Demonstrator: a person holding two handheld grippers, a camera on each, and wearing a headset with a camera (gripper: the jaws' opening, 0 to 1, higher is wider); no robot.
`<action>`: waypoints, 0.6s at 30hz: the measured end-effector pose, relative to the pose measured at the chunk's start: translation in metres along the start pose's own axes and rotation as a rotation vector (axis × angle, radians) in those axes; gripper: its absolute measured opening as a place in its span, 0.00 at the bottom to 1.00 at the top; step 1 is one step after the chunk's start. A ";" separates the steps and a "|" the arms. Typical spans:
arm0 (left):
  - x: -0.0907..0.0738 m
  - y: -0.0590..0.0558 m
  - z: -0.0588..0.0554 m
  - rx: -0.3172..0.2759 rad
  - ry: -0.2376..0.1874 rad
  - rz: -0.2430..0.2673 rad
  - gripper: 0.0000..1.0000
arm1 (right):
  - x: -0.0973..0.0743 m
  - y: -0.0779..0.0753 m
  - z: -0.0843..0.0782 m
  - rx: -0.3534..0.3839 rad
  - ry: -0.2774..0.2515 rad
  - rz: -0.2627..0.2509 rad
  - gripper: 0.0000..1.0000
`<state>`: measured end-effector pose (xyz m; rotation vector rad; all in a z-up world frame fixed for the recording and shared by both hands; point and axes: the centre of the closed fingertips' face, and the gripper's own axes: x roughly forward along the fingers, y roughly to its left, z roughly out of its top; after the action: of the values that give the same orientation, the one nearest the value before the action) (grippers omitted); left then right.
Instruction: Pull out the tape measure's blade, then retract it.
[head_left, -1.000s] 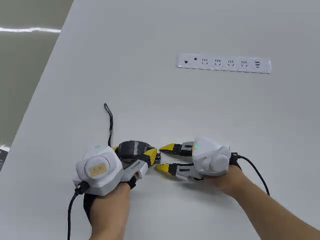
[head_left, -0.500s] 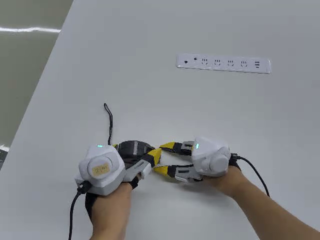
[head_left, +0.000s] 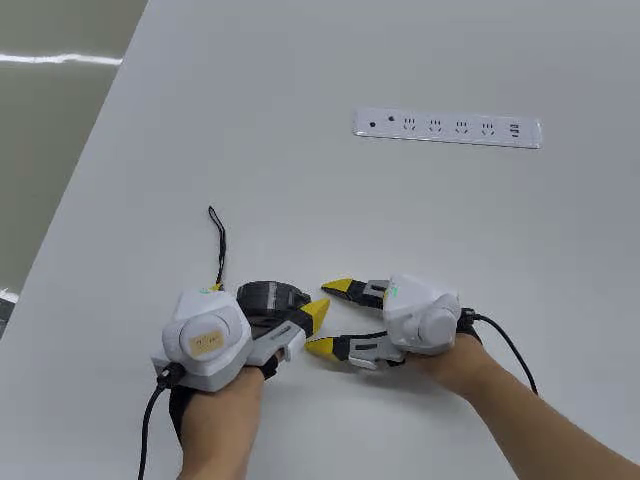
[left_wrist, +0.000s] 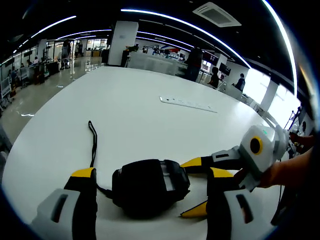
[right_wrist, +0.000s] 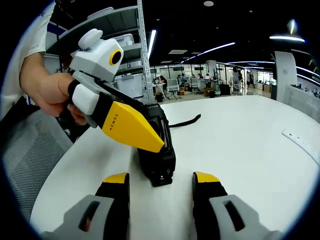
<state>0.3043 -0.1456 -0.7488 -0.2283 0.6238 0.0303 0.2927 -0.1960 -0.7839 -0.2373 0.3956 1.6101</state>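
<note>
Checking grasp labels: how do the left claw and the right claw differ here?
The left claw straddles the tape measure with gaps on either side; the right claw stops just short of it. The left claw points forward; the right claw points leftward at the tape measure. Both stand open and have yellow tips.

On the table (head_left: 300, 150), the tape measure (head_left: 272, 296) lies lower left of centre, between the jaws of the left gripper (head_left: 266, 300). The right gripper (head_left: 328, 317) sits just right of it, its spread jaws pointing left. The strap (head_left: 218, 245) runs up-frame from the tape measure. The power strip (head_left: 447, 127) lies upper right, well apart
</note>
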 end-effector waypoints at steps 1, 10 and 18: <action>0.000 0.000 0.000 0.001 -0.001 -0.001 0.90 | 0.000 0.000 0.000 0.001 -0.001 0.000 0.51; 0.001 -0.001 -0.002 0.011 0.007 -0.004 0.95 | -0.002 0.000 0.001 0.005 -0.002 -0.007 0.57; 0.000 -0.001 -0.002 0.015 0.006 -0.009 0.96 | -0.001 -0.001 0.005 0.024 -0.017 -0.010 0.66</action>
<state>0.3037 -0.1468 -0.7500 -0.2167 0.6290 0.0161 0.2944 -0.1947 -0.7793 -0.2073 0.3996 1.5955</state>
